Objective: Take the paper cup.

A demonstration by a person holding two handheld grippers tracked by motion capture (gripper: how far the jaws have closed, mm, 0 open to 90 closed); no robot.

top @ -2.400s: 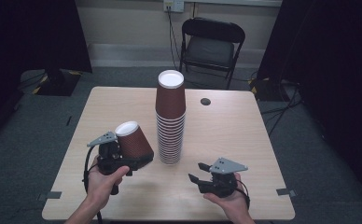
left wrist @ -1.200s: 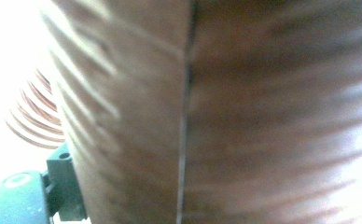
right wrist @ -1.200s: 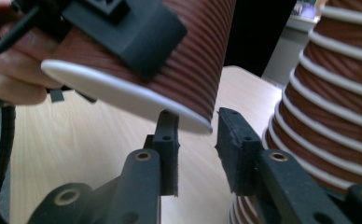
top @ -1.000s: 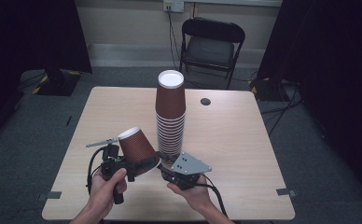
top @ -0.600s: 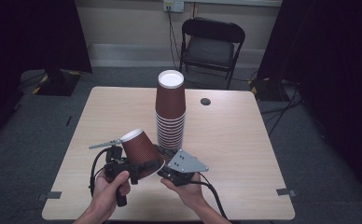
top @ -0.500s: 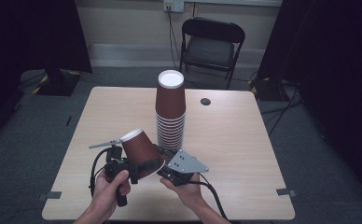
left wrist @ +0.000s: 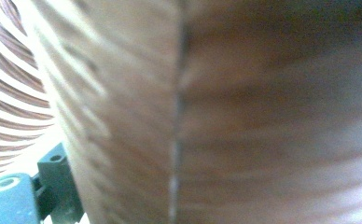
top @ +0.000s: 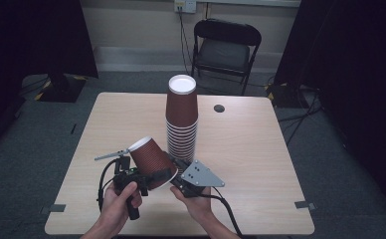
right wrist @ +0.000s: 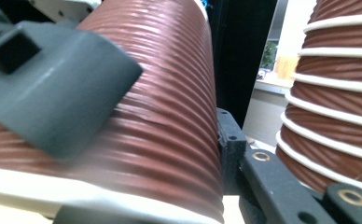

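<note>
A tall stack of upside-down brown ribbed paper cups point(top: 181, 124) stands at the table's middle, and it also shows at the right of the right gripper view point(right wrist: 337, 93). My left gripper point(top: 140, 175) is shut on a single brown cup point(top: 150, 160), held above the table and tilted with its white rim toward the lower right. This cup's wall point(left wrist: 216, 112) is pressed close to the left gripper's camera. My right gripper point(top: 180, 172) sits at the cup's rim, one black jaw lying along the cup's side point(right wrist: 170, 116). Its other jaw is hidden.
The light wooden table point(top: 260, 149) has free room on its right half and far left. A small black disc point(top: 219, 108) lies at the back right. A black folding chair point(top: 224, 47) stands behind the table.
My right gripper has come left from the front right of the table to the held cup's rim. The left gripper has tipped the cup over toward it. Little motion in the last half second.
</note>
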